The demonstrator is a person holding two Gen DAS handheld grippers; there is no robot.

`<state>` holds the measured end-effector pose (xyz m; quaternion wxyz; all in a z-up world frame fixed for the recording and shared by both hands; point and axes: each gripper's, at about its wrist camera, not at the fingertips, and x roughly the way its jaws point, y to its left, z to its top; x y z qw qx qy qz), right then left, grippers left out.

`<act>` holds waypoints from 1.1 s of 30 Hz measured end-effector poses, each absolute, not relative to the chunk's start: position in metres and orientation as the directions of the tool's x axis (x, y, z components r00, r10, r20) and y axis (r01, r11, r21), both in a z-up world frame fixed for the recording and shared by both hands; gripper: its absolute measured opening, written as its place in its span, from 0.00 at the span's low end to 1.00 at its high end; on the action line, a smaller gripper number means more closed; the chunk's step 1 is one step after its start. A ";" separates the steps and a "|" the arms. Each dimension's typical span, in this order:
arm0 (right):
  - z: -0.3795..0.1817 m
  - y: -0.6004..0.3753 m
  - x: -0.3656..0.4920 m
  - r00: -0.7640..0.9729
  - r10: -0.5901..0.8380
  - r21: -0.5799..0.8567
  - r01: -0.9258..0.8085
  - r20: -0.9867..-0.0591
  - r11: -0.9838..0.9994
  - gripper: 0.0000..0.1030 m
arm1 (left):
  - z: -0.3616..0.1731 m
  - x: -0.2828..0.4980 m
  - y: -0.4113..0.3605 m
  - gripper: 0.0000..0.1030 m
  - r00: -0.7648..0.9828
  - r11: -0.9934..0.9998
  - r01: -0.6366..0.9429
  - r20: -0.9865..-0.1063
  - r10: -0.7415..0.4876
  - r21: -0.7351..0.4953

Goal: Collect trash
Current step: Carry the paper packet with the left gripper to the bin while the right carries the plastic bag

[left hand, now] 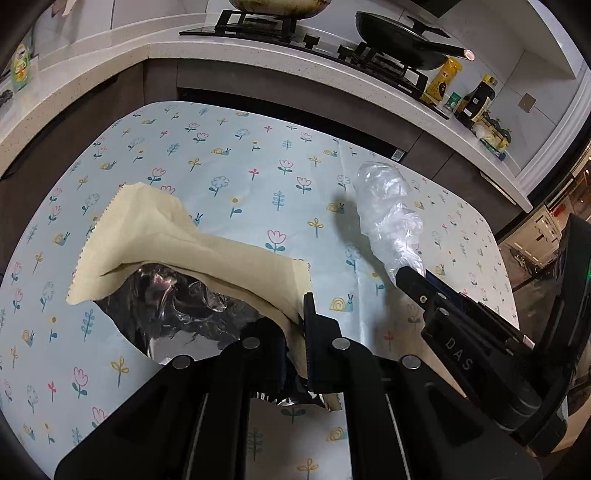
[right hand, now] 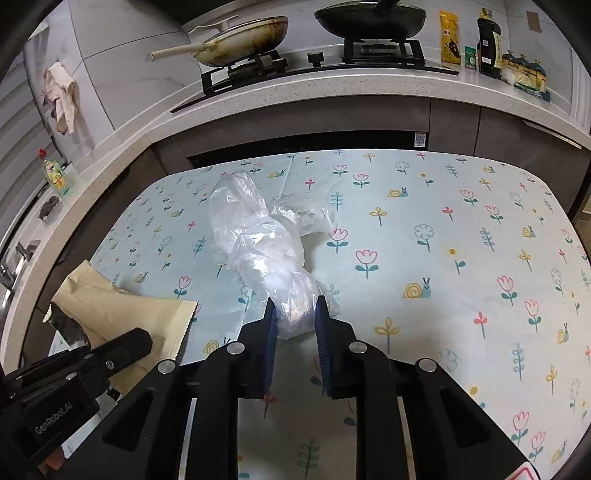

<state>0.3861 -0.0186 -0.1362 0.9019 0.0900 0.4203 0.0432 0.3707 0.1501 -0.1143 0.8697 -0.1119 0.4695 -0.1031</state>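
Note:
A beige foil-lined paper bag [left hand: 192,247] lies open-mouthed over the flowered tablecloth [left hand: 229,155]. My left gripper [left hand: 293,325] is shut on the bag's right edge and holds it up. The bag also shows in the right wrist view [right hand: 122,310]. A crumpled clear plastic bag [right hand: 258,240] stretches away across the cloth. My right gripper [right hand: 295,314] is shut on its near end. In the left wrist view the plastic bag [left hand: 388,214] rises from the right gripper [left hand: 410,275].
A white counter [right hand: 332,88] runs behind the table with a gas hob, a cream pan [right hand: 236,42] and a black wok [right hand: 369,18]. Sauce bottles [right hand: 487,40] stand at the counter's right. A green bottle [right hand: 57,177] stands on the left counter.

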 end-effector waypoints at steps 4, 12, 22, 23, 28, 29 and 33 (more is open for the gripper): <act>-0.123 -0.034 0.356 0.656 0.144 0.211 0.023 -0.740 0.977 0.18 | -0.098 0.353 0.134 0.07 0.548 0.954 0.109 -0.784 -0.292 -0.279; -0.085 -0.079 0.280 0.694 0.101 0.222 0.087 -0.713 0.971 0.18 | -0.057 0.300 0.080 0.07 0.552 0.937 0.206 -0.758 -0.348 -0.281; -0.042 -0.161 0.171 0.750 -0.008 0.226 0.210 -0.662 0.951 0.18 | -0.018 0.221 -0.009 0.07 0.533 0.896 0.355 -0.730 -0.427 -0.266; -0.040 -0.168 0.161 0.753 -0.016 0.230 0.222 -0.658 0.948 0.18 | -0.015 0.212 -0.020 0.07 0.530 0.891 0.373 -0.729 -0.434 -0.260; -0.033 -0.214 0.111 0.765 -0.065 0.260 0.295 -0.640 0.920 0.18 | -0.004 0.177 -0.067 0.07 0.510 0.861 0.449 -0.722 -0.467 -0.240; -0.032 -0.221 0.105 0.766 -0.072 0.264 0.306 -0.638 0.915 0.18 | -0.002 0.171 -0.076 0.07 0.504 0.854 0.463 -0.722 -0.474 -0.238; -0.031 -0.253 0.069 0.769 -0.109 0.282 0.358 -0.630 0.890 0.18 | 0.001 0.147 -0.111 0.07 0.484 0.829 0.513 -0.722 -0.494 -0.224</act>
